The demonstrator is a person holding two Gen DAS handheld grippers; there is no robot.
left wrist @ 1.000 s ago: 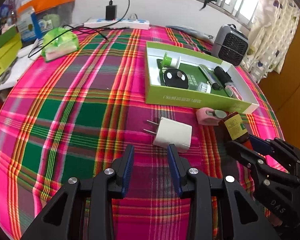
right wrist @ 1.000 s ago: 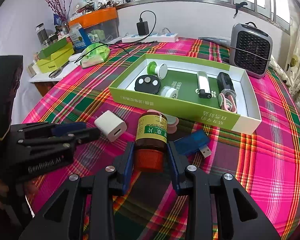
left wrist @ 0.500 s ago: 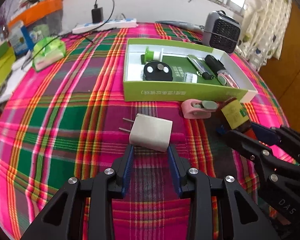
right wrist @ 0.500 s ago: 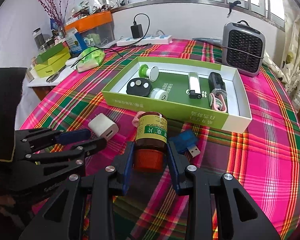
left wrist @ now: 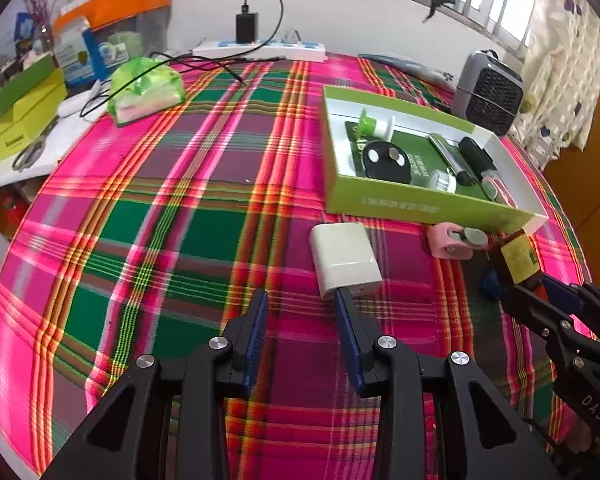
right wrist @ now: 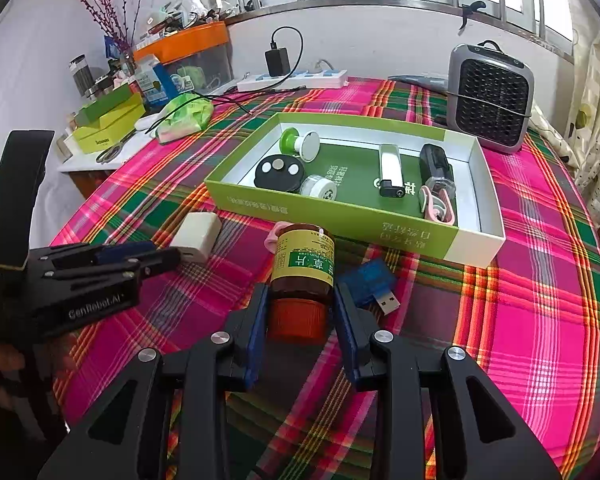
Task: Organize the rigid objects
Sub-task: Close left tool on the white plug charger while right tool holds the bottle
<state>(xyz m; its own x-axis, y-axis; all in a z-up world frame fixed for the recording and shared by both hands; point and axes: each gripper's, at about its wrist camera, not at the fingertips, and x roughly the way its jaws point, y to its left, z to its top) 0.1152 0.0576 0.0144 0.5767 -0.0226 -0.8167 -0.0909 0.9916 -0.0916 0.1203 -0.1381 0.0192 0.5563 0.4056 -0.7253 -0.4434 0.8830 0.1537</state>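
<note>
Bottle lies lengthwise between right jaws, orange cap toward camera

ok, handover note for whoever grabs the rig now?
Right tool: shut on the brown bottle, short of the green box.
Left tool: open, one finger touching the white charger on the cloth.
Done: spool, black fob, lighter and others already in the box.
Left: bottle, charger, pink holder, blue USB stick into the box.
</note>
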